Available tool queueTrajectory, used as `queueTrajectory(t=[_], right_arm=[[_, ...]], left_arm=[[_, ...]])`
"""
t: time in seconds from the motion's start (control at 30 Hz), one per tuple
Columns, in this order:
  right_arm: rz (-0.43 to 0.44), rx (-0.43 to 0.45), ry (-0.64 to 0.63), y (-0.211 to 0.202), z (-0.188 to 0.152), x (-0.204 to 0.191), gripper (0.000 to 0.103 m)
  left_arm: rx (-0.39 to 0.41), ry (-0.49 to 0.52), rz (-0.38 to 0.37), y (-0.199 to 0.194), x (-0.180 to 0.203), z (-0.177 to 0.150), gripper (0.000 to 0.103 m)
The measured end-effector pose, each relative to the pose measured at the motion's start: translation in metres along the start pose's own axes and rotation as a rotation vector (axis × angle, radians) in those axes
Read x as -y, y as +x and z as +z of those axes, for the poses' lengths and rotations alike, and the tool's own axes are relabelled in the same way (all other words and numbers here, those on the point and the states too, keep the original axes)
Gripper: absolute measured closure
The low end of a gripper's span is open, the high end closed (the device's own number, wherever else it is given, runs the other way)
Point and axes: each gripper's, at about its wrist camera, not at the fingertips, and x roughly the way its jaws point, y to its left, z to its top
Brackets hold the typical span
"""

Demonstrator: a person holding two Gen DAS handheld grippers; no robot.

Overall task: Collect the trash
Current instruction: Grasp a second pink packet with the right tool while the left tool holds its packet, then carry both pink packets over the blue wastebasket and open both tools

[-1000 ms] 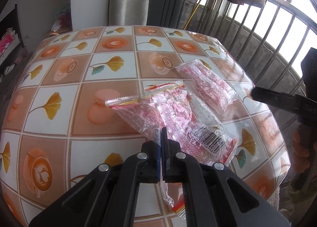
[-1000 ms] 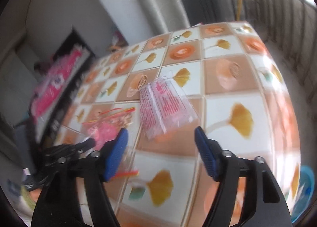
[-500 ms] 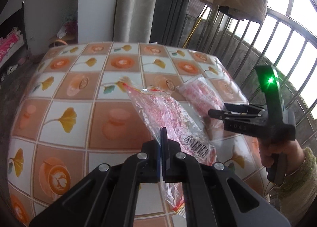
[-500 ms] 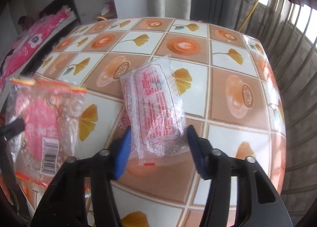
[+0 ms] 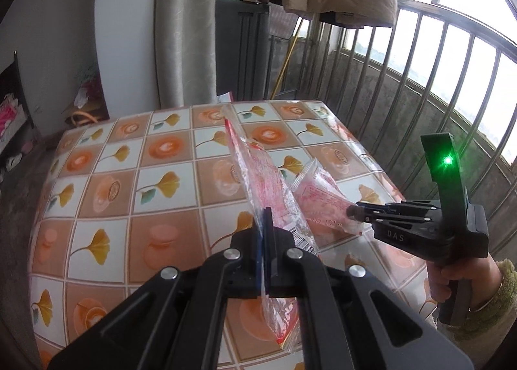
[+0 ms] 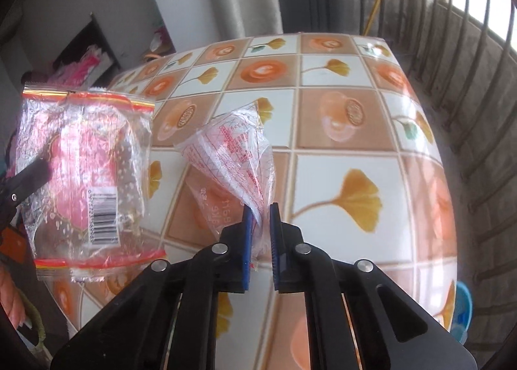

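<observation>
Wrappers are light, crinkly and slippery, so I pinch near an edge. My left tongs (image 5: 266, 234) clamp the bag (image 5: 258, 182) at frame centre; my right tongs (image 6: 260, 234) grip the small wrapper (image 6: 231, 150), lifted off the table (image 6: 339, 182).

The tablecloth (image 5: 106, 208) is checked in brown and white squares printed with orange coffee cups and yellow ginkgo leaves. The large wrapper (image 6: 84, 173) is clear plastic with pink print, red-and-yellow edge strips and a black barcode. The small wrapper (image 6: 232, 150) is clear with red lettering.
</observation>
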Motion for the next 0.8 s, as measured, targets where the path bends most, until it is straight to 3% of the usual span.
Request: queueTrajectory(t=[0.4, 0.8], right_arm=[[0.094, 0.038, 0.187, -0.043, -0.024, 0.039, 0.096], [0.134, 0.084, 0.259, -0.069, -0.036, 0.061, 0.096]], left_arm=[[0.033, 0.092, -0.006, -0.005, 0.031, 0.012, 0.103], [0.050, 0.164, -0.008, -0.009, 0.058, 0.016, 0.103]])
